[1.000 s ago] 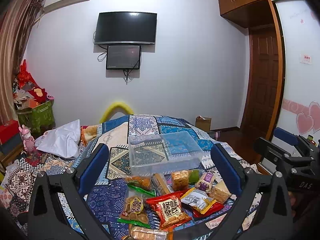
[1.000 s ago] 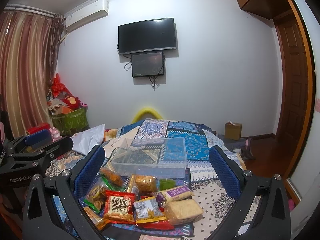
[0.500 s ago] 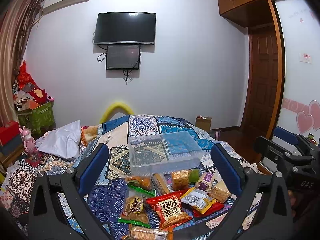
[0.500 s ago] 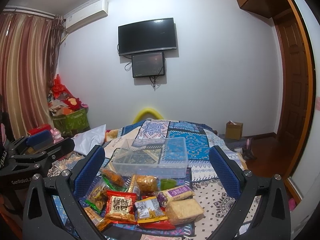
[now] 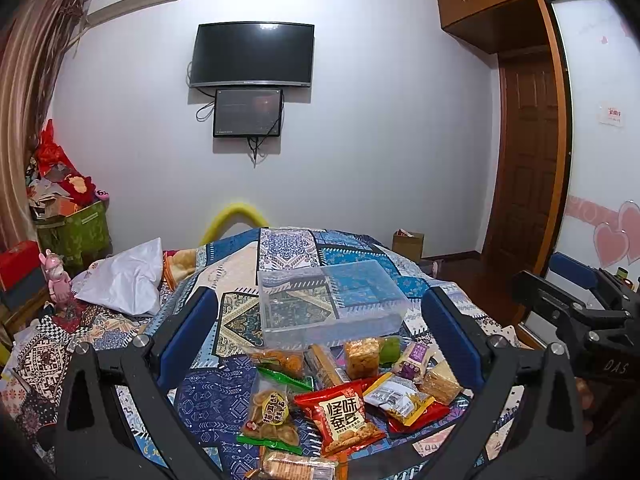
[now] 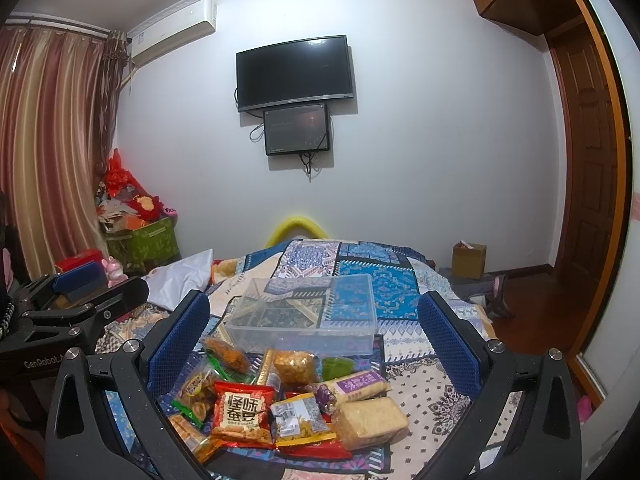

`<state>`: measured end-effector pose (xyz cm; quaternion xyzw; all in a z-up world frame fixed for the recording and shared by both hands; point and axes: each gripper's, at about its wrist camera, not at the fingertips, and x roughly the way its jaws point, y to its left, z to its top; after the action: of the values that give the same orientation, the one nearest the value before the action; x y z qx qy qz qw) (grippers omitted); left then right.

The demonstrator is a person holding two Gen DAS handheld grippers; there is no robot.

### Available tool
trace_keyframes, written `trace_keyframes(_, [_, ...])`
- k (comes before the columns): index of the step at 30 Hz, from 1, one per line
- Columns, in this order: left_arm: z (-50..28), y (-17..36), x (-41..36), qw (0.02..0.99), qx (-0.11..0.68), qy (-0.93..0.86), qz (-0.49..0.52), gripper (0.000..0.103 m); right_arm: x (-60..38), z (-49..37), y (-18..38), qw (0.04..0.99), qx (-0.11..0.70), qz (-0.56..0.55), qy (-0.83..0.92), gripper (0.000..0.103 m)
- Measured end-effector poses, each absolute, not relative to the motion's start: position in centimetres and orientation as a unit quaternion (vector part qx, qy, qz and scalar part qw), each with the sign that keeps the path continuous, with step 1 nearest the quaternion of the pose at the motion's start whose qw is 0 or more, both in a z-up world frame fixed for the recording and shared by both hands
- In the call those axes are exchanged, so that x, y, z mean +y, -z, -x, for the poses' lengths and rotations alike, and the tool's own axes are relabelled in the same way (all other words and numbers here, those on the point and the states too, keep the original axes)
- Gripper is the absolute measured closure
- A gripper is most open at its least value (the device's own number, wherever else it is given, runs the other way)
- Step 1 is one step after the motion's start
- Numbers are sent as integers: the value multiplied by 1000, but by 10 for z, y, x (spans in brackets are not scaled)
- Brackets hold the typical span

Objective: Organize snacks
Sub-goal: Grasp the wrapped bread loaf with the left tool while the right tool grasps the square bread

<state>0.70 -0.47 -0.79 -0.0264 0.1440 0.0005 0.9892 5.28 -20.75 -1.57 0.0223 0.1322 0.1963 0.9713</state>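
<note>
A pile of snack packets lies on the patterned quilt, among them a red bag with white characters (image 5: 342,414) (image 6: 240,410), a clear bag of crackers (image 5: 270,412), a purple-labelled bar (image 6: 354,385) and a pale wafer block (image 6: 370,422). Just beyond the pile stands an empty clear plastic box (image 5: 328,300) (image 6: 306,314). My left gripper (image 5: 320,312) hovers open above the near side of the pile, nothing between its blue pads. My right gripper (image 6: 314,314) is open too, held over the same pile. Each gripper shows at the edge of the other's view.
The quilt-covered bed (image 5: 224,396) carries a white pillow (image 5: 124,278) at the left. A green box of red decorations (image 6: 142,240) stands by the curtain. A TV (image 5: 252,54) hangs on the far wall; a wooden door (image 5: 528,152) and a small cardboard box (image 6: 469,260) are at the right.
Both views have shifted only slightly. The snacks, the box and both open grippers stand as they did a second ago.
</note>
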Motion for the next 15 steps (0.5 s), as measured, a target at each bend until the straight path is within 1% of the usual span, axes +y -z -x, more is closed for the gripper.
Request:
trace_keyframes(8, [-14,18,2,985,171,17,22,0,-209,-61,27,970,151,-10,-189,0])
trace_keyframes(15, [-32,50,14,969,247,24,11,0,-221,-77,53,964,202,-14,-173,0])
